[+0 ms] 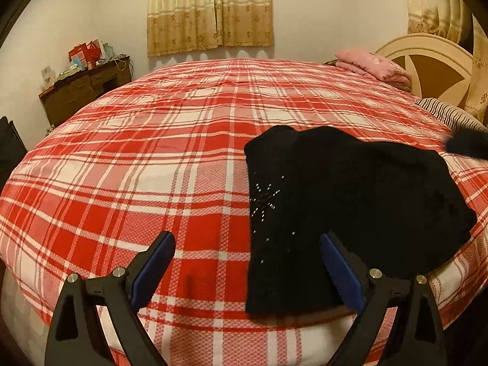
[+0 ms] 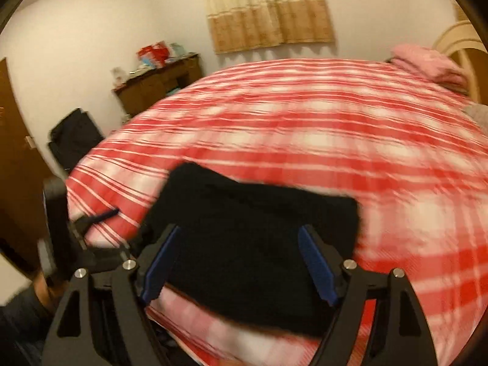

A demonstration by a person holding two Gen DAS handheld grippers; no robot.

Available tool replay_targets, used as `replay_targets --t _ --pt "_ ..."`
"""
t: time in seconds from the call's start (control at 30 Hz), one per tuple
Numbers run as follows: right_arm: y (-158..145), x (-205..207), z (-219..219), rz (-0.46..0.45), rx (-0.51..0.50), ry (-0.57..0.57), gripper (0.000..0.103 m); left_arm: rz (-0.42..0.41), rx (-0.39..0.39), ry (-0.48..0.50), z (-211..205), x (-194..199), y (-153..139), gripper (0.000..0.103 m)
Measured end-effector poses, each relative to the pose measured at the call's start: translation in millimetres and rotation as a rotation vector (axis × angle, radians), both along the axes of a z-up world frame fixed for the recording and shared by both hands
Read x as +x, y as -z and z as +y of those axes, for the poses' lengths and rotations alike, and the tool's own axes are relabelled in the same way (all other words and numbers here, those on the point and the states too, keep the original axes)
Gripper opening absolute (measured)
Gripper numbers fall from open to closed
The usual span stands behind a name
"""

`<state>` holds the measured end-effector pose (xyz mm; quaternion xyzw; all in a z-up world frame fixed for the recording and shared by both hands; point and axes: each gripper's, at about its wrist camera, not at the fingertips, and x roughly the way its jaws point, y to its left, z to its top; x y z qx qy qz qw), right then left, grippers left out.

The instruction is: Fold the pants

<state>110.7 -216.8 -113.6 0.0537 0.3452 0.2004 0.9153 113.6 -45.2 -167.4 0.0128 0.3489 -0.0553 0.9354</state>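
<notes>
The black pants (image 1: 350, 213) lie folded into a compact block near the front edge of the bed (image 1: 152, 158), on its red plaid cover. The left claw (image 1: 247, 262) hangs above the bed with its jaws apart, empty, one finger over the pants' edge. The right claw (image 2: 241, 259) is likewise spread wide above the pants (image 2: 250, 244), gripping nothing.

you're getting open plaid bedspread (image 1: 137, 158) leftward; folded black pants (image 1: 350, 201) are blocking the right, pink blanket (image 1: 372, 65) beyond.
</notes>
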Motion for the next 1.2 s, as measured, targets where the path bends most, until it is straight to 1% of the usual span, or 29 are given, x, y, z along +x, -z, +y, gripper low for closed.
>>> replay_targets --t 0.03,0.07,0.1,0.17,0.2,0.23,0.27,0.33,0.37,0.4,0.43,0.47,0.5,0.57,0.67,0.7,0.73,0.77,0.8,0.87,0.93,0.97,1.0,1.03,1.07,1.17,1.2 --pt "-1 13 13 0.013 0.011 -0.033 0.081 0.004 -0.005 0.000 1 0 1 0.096" --pt "-1 34 32 0.054 0.022 -0.080 0.080 0.007 -0.009 0.001 1 0 3 0.096" --pt "1 49 46 0.086 0.030 -0.102 0.078 0.008 -0.012 0.010 1 0 5 0.096" --pt "3 78 74 0.118 0.014 -0.126 0.076 0.012 -0.014 0.016 -1 2 10 0.096" --pt "3 94 86 0.119 -0.008 -0.120 0.076 0.014 -0.027 0.022 -1 1 13 0.096" --pt "6 110 97 0.139 -0.016 -0.120 0.076 0.015 -0.043 0.025 0 1 15 0.096" --pt "10 119 105 0.172 -0.013 -0.128 0.076 0.017 -0.057 0.024 0 1 17 0.096" --pt "24 148 119 0.287 0.005 -0.153 0.075 0.024 -0.106 0.029 5 1 20 0.096" --pt "32 159 126 0.334 -0.005 -0.173 0.073 0.029 -0.118 0.033 6 2 22 0.096" --pt "39 163 131 0.364 -0.023 -0.192 0.062 0.034 -0.132 0.037 8 3 24 0.096" --pt "45 163 137 0.392 -0.048 -0.212 0.054 0.040 -0.143 0.042 10 3 26 0.097" --pt "51 165 144 0.423 -0.069 -0.242 0.039 0.042 -0.149 0.044 11 3 26 0.097" --pt "52 163 148 0.433 -0.076 -0.260 0.029 0.038 -0.151 0.046 12 2 26 0.097" --pt "46 156 154 0.410 -0.098 -0.275 0.020 0.022 -0.139 0.051 10 1 26 0.097" --pt "34 157 153 0.367 -0.071 -0.242 0.017 0.009 -0.142 0.042 10 1 29 0.101" --pt "36 162 155 0.365 -0.084 -0.230 0.016 0.009 -0.144 0.043 11 1 30 0.101" --pt "42 167 157 0.376 -0.105 -0.214 0.016 0.008 -0.143 0.043 11 1 29 0.101" --pt "56 173 159 0.398 -0.131 -0.196 0.016 0.008 -0.143 0.043 11 1 29 0.101" --pt "62 176 159 0.399 -0.140 -0.190 0.016 0.010 -0.144 0.043 12 1 28 0.101" --pt "67 176 156 0.377 -0.119 -0.192 0.017 0.012 -0.148 0.041 14 -1 28 0.101" --pt "61 170 150 0.367 -0.086 -0.200 0.025 0.002 -0.142 0.026 15 -3 23 0.101" --pt "55 164 144 0.351 -0.070 -0.200 0.039 -0.012 -0.128 0.012 15 -5 19 0.101" --pt "49 160 137 0.339 -0.059 -0.197 0.058 -0.033 -0.110 0.000 15 -7 13 0.101" --pt "38 152 123 0.322 -0.020 -0.194 0.062 -0.057 -0.095 -0.008 15 -8 9 0.101" --pt "27 144 107 0.305 0.018 -0.188 0.062 -0.082 -0.083 -0.014 14 -10 2 0.101" --pt "5 118 59 0.248 0.044 -0.139 0.066 -0.114 -0.095 0.019 6 -11 -13 0.101" --pt "-2 108 37 0.227 0.044 -0.101 0.066 -0.119 -0.094 0.034 2 -10 -17 0.101"
